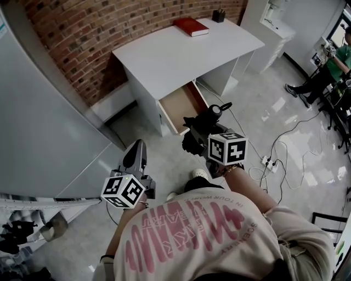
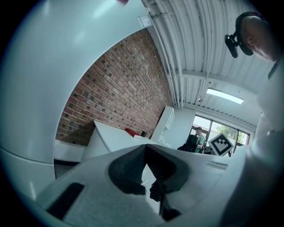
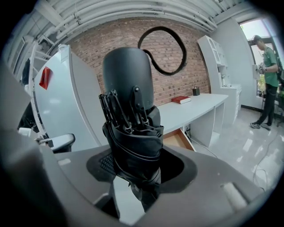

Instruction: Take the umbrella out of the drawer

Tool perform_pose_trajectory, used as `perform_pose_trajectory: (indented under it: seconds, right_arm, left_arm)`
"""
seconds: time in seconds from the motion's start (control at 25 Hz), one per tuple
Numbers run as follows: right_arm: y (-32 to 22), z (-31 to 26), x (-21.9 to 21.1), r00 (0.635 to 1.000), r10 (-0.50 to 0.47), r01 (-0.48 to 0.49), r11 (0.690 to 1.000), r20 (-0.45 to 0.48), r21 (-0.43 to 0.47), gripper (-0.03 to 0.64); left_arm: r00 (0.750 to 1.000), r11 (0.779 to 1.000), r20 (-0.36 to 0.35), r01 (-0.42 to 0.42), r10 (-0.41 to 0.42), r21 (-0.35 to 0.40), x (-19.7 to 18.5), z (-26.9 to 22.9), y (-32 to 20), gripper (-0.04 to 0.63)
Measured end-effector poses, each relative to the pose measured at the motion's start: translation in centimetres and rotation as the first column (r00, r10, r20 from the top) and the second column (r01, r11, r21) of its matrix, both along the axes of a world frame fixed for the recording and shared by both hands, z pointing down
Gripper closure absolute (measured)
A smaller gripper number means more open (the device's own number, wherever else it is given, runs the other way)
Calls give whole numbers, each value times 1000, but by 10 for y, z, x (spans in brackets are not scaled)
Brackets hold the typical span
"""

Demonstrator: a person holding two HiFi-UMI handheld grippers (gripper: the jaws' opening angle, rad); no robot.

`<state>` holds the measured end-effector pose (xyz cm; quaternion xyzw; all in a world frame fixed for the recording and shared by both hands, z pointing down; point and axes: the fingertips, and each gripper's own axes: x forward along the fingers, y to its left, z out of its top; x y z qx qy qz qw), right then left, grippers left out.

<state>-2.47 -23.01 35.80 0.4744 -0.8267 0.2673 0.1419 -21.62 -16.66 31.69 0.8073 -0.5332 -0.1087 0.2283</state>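
Table (image 1: 181,46) stands white against the brick wall (image 1: 98,33), its drawer (image 1: 181,107) open. Outside the drawer, the folded black umbrella (image 3: 133,133) sits clamped in the right gripper (image 3: 133,166). The left gripper (image 2: 144,153) has its jaws together, empty.

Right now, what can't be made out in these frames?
- Drawer, near corner: head view, hidden behind the umbrella.
- Red book, cover print: every view, too small.
- Dark holder on the desk, contents: head view, too small.
- Person at right: head view, cut off by the frame edge.
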Motion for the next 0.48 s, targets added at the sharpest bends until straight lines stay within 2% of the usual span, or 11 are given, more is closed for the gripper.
perform_pose_trajectory:
  seconds: [0.48]
  right_arm:
    - [-33, -34, 3, 993, -63, 56, 996, 97, 69, 371]
  left_arm:
    - [998, 999, 46, 37, -38, 17, 25, -8, -30, 589]
